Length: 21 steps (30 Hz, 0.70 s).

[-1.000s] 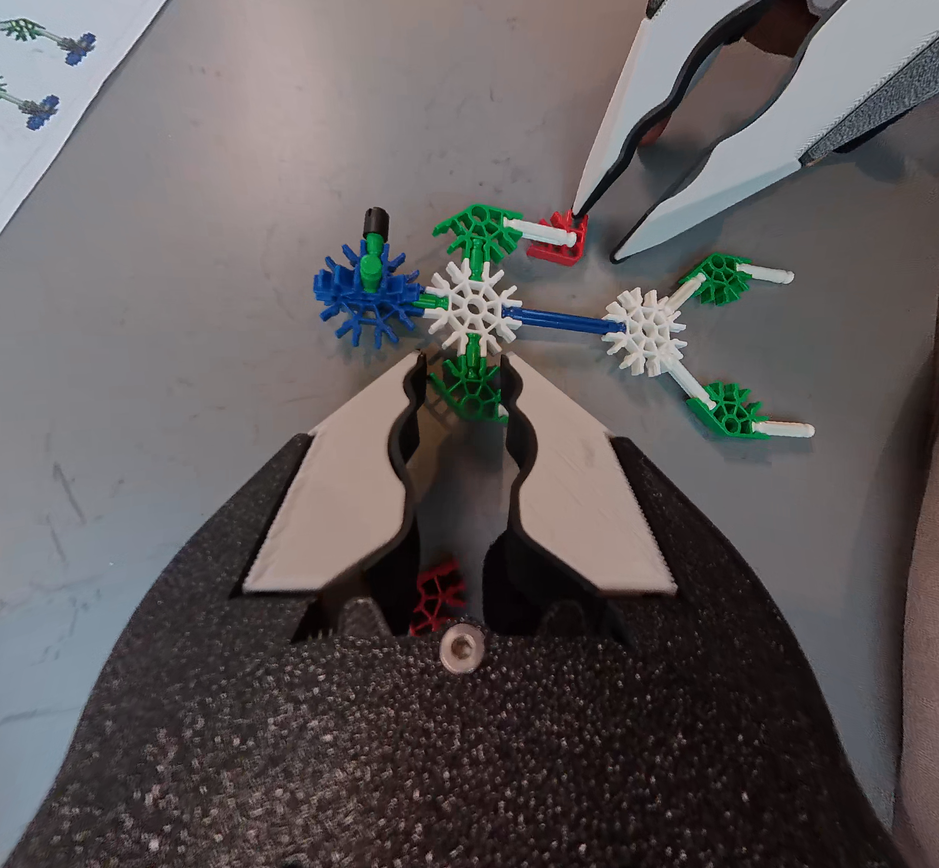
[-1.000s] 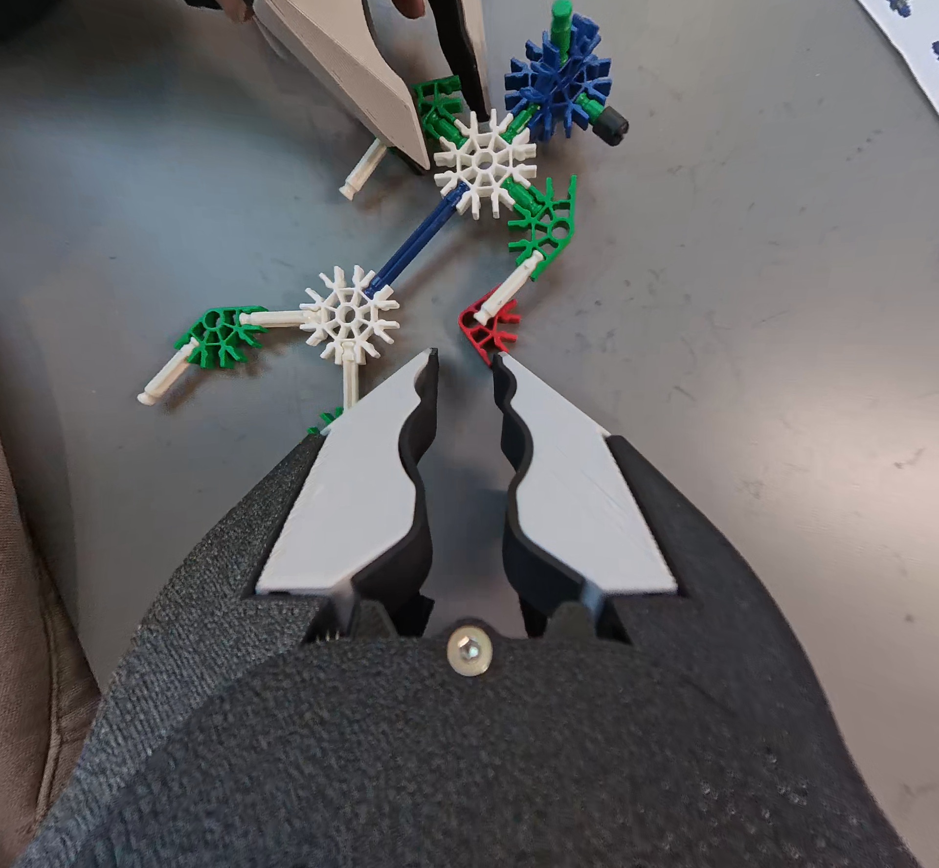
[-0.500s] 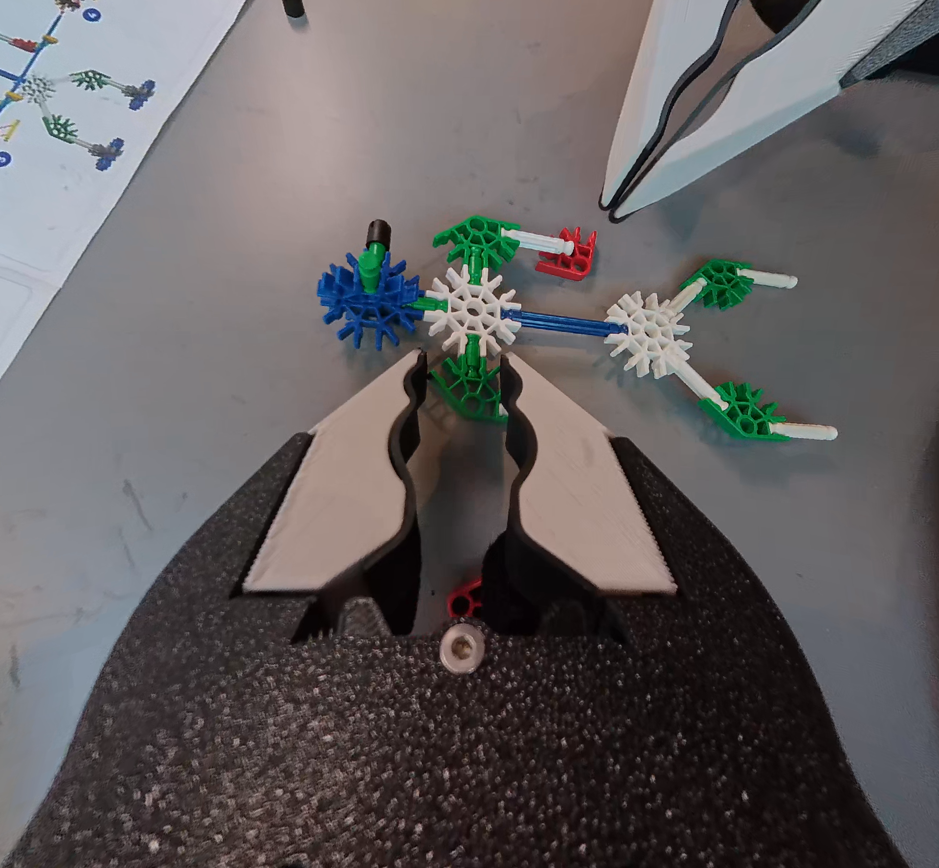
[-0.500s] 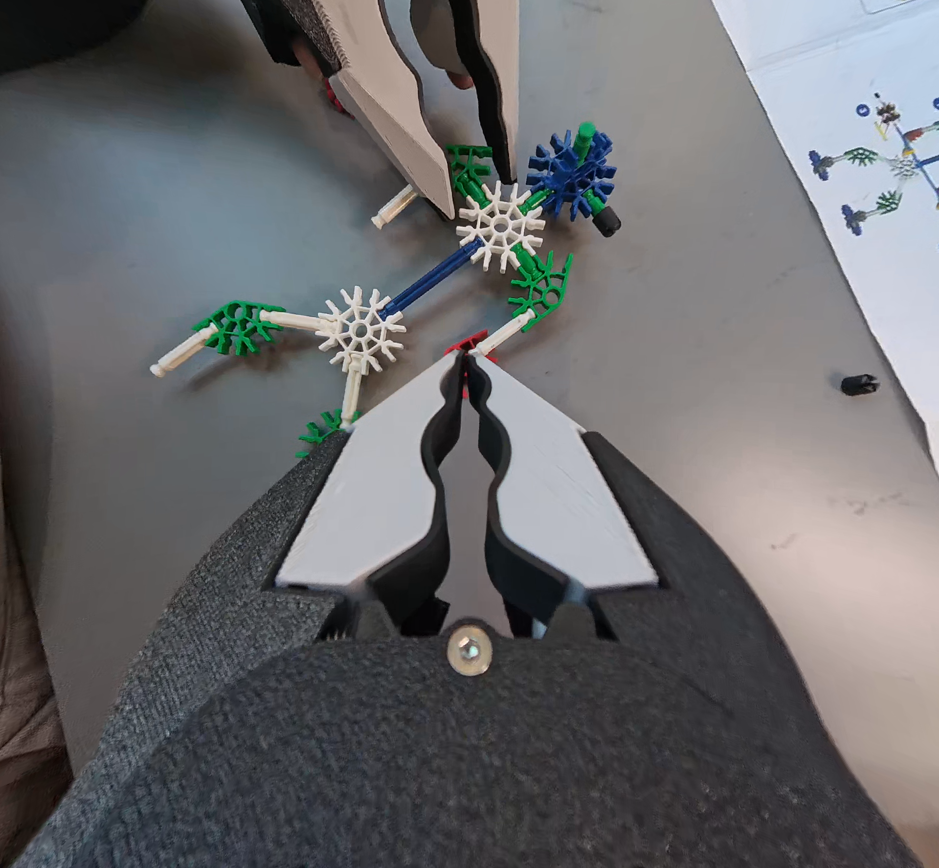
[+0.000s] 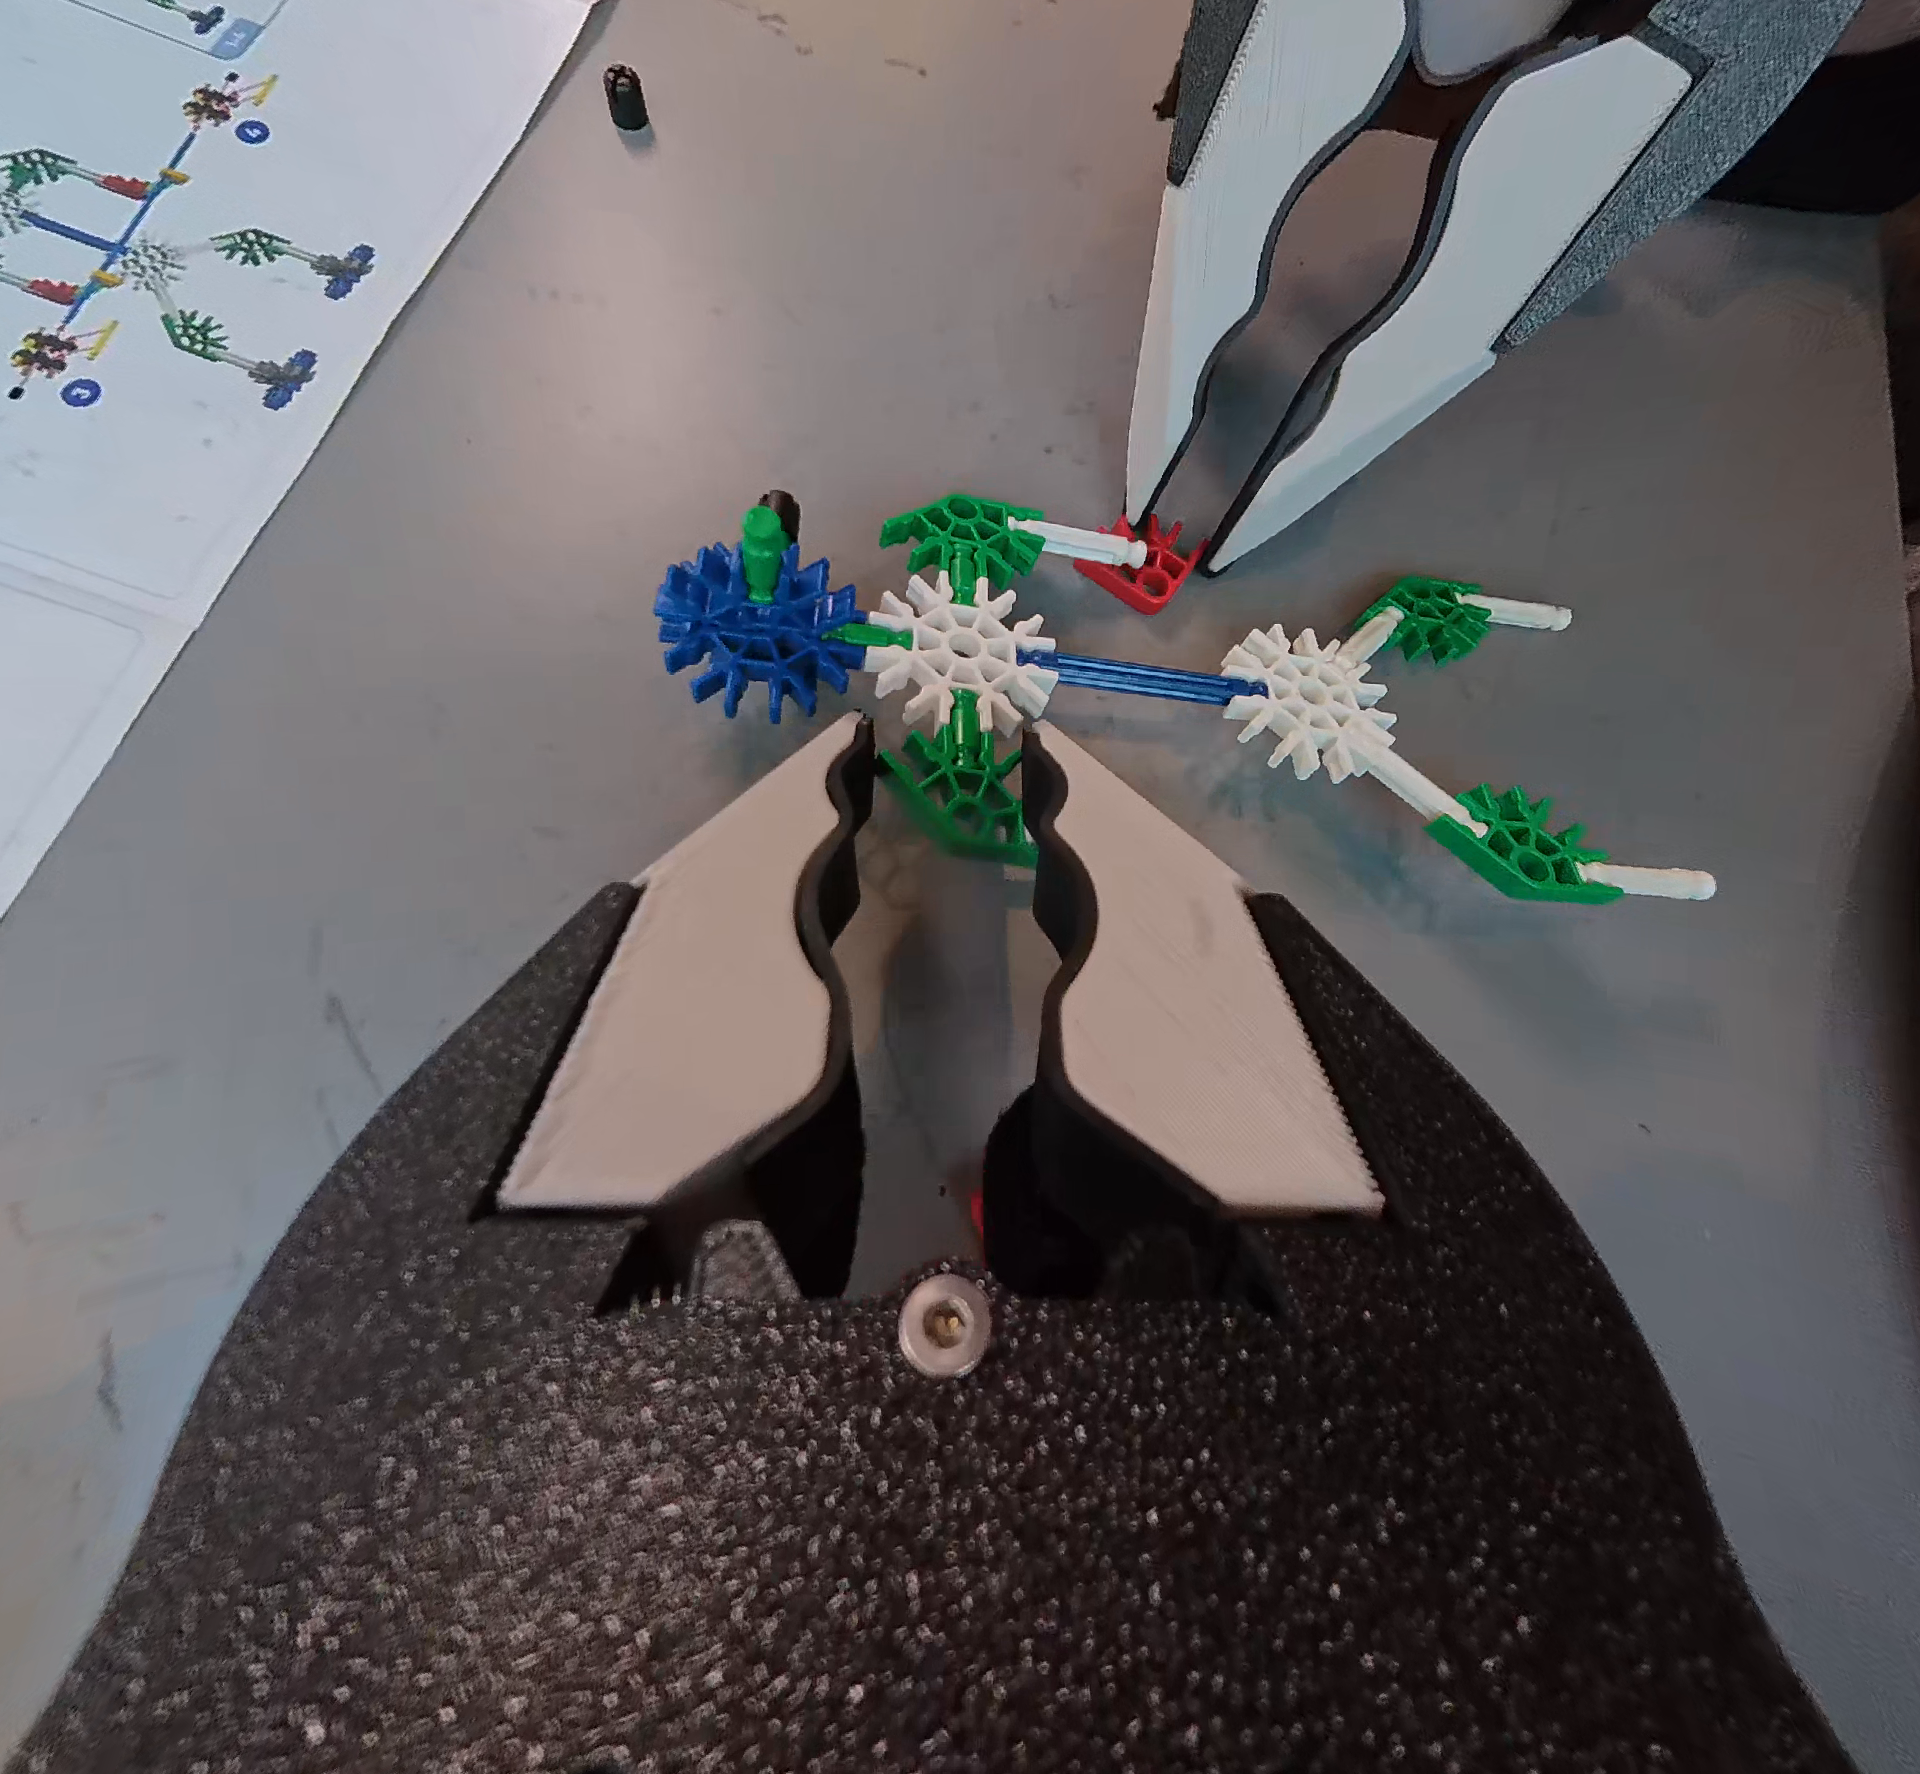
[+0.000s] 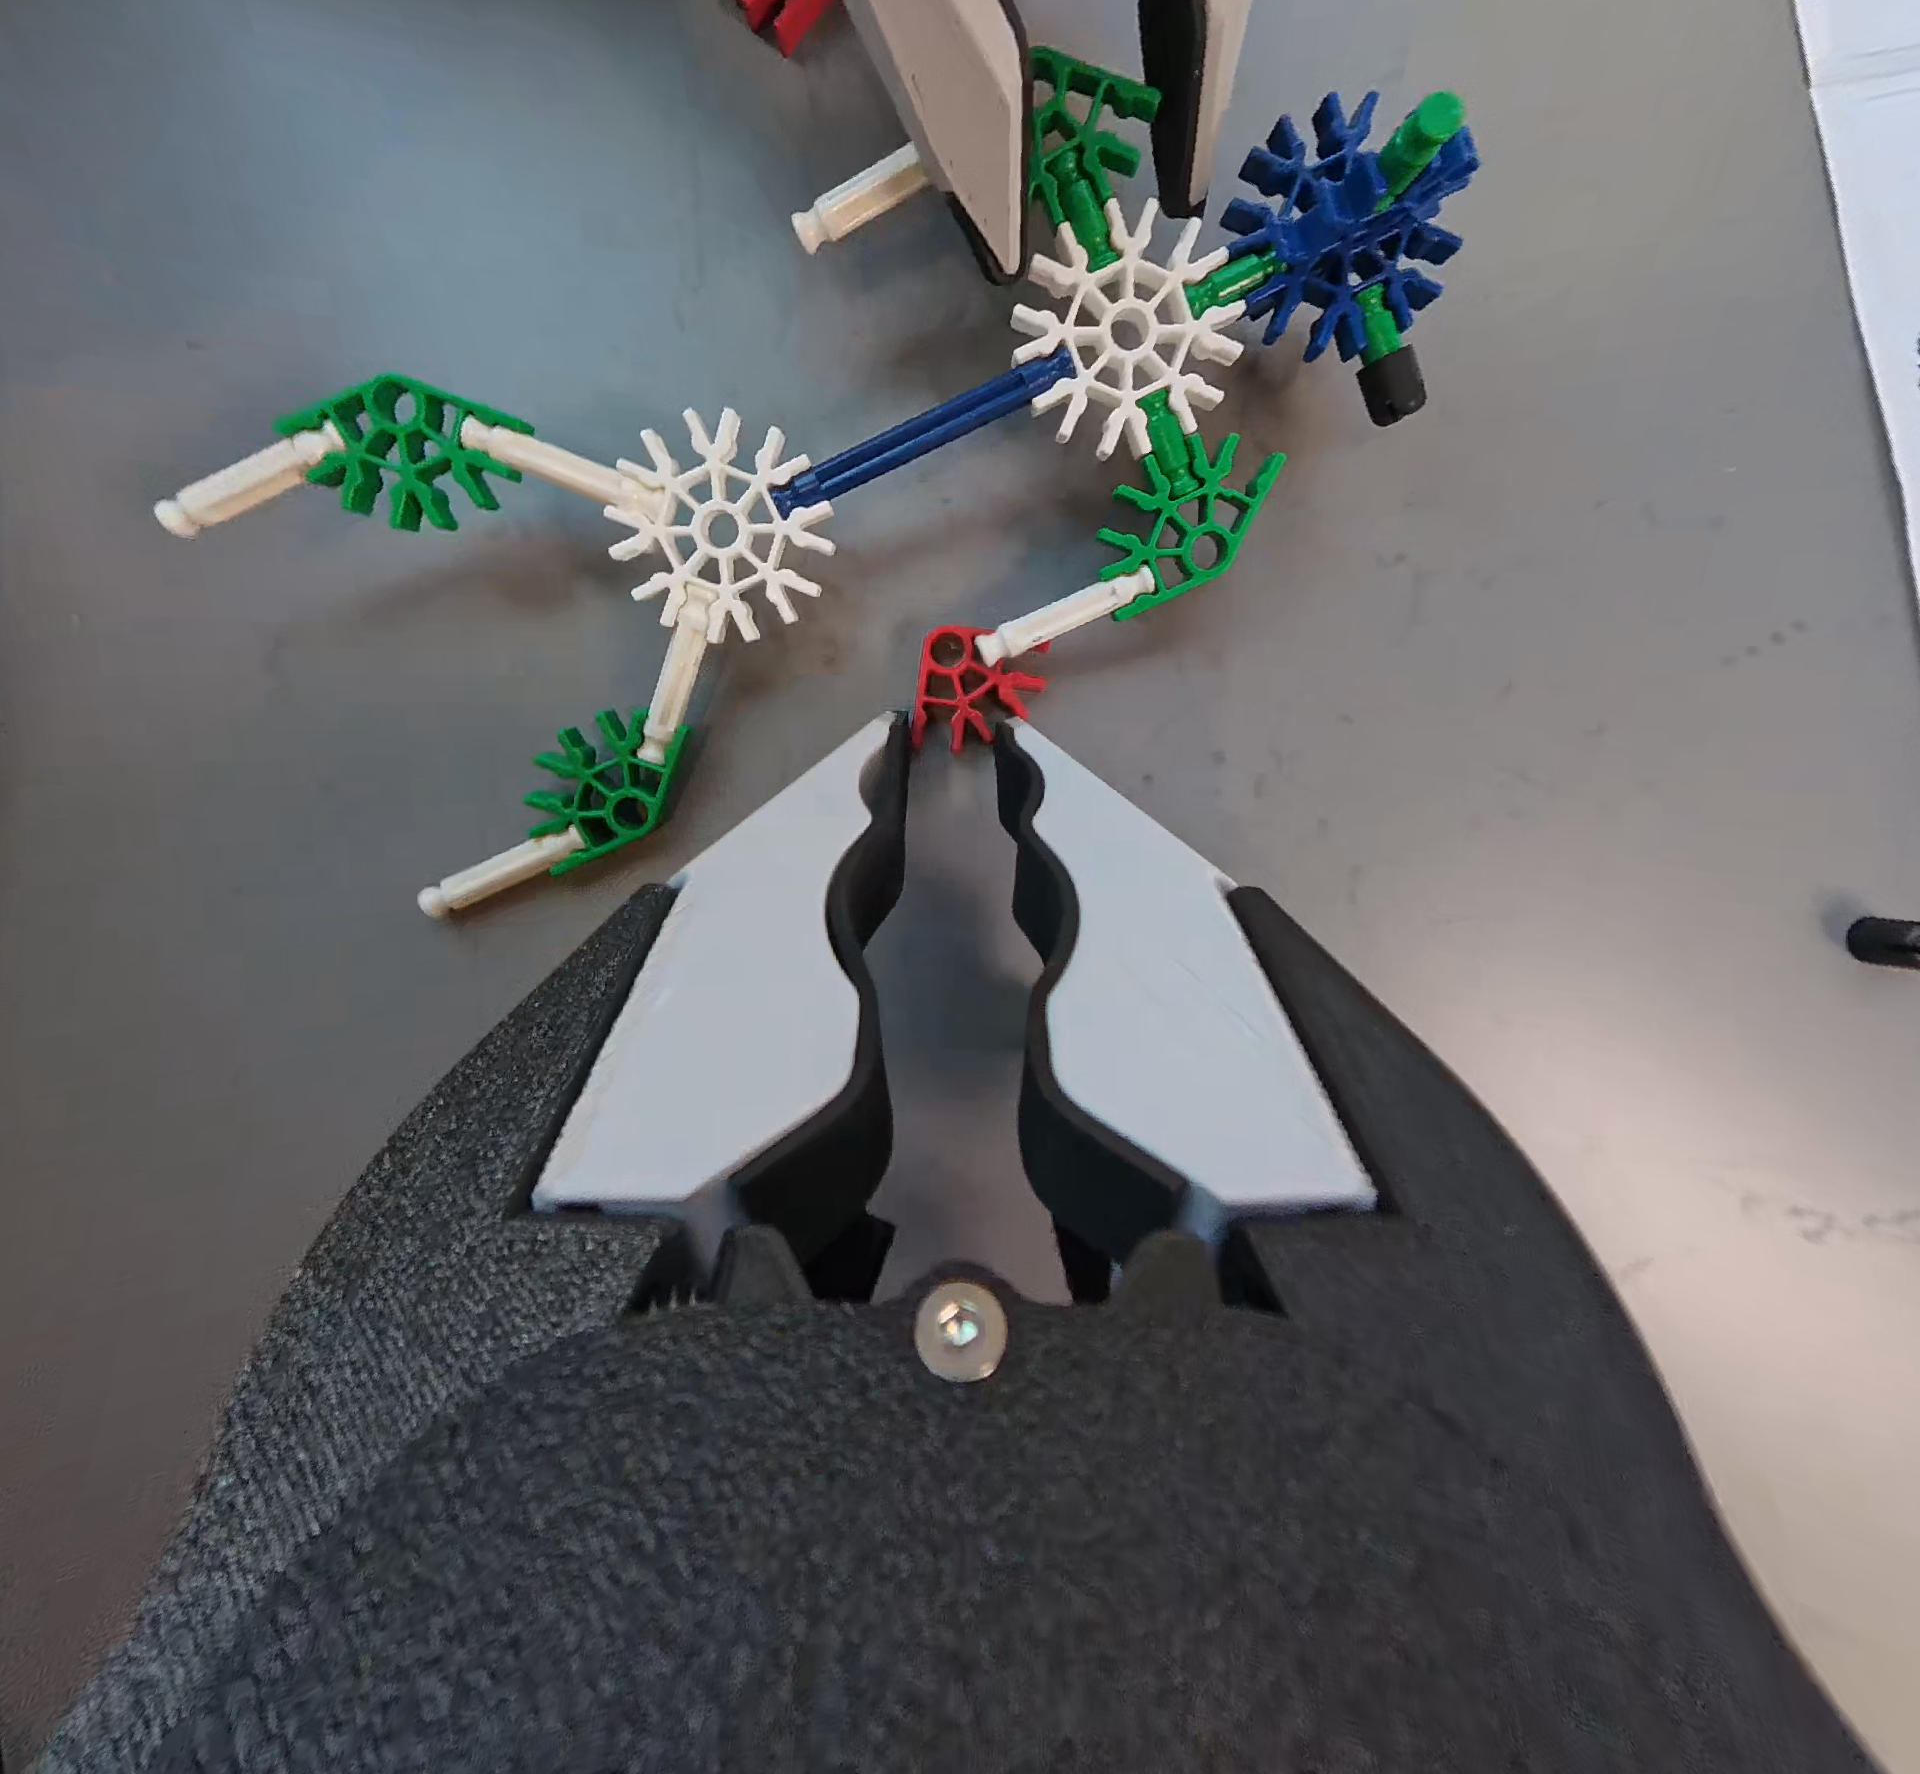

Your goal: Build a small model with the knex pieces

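The right gripper (image 6: 951, 732) closes its fingers on the red connector (image 6: 966, 680) at the white rod (image 6: 1070, 623) tip. The left gripper (image 5: 943, 737) fingers straddle a green connector (image 5: 961, 805) at lower centre; whether they grip it is unclear.

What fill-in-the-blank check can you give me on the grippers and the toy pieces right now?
1. The right gripper has its fingertips on either side of a small ____ connector.
2. The left gripper straddles a ____ connector plugged into a white snowflake hub.
3. The rod joining the two white hubs is ____.

Missing words: red; green; blue
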Each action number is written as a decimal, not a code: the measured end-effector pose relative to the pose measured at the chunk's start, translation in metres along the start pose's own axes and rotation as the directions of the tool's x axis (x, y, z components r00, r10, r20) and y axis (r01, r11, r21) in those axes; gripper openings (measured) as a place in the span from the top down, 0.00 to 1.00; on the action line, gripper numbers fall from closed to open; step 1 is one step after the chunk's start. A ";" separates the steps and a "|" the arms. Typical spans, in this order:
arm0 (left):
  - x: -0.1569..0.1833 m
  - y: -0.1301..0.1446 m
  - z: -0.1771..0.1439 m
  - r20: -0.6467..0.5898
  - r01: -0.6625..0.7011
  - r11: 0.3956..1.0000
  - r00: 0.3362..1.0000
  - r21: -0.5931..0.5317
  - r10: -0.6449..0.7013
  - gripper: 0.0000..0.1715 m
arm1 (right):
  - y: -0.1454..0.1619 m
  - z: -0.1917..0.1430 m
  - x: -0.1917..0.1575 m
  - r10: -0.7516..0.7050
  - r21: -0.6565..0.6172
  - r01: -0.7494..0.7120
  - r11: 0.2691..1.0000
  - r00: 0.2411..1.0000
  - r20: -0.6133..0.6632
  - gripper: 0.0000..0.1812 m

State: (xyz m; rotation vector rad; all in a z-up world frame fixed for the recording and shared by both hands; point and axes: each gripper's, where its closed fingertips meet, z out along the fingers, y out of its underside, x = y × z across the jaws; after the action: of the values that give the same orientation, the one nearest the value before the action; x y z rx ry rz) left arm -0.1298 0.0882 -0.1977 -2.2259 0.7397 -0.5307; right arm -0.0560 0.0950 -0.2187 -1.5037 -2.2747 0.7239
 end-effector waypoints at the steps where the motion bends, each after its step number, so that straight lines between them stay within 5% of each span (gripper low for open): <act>1: 0.000 0.001 0.000 0.000 0.000 1.000 1.000 0.000 0.000 0.84 | 0.002 -0.001 0.000 -0.020 -0.009 0.020 1.000 1.000 0.012 0.92; 21: 0.015 0.004 0.008 -0.051 -0.081 0.997 0.995 -0.012 0.081 0.85 | 0.012 -0.007 -0.019 -0.354 -0.050 0.380 0.924 0.896 0.268 0.92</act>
State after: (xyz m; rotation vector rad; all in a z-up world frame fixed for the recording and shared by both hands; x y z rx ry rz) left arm -0.1157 0.0804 -0.2035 -2.1919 0.8585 -0.5452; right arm -0.0355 0.0835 -0.2193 -1.0122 -2.7198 0.7297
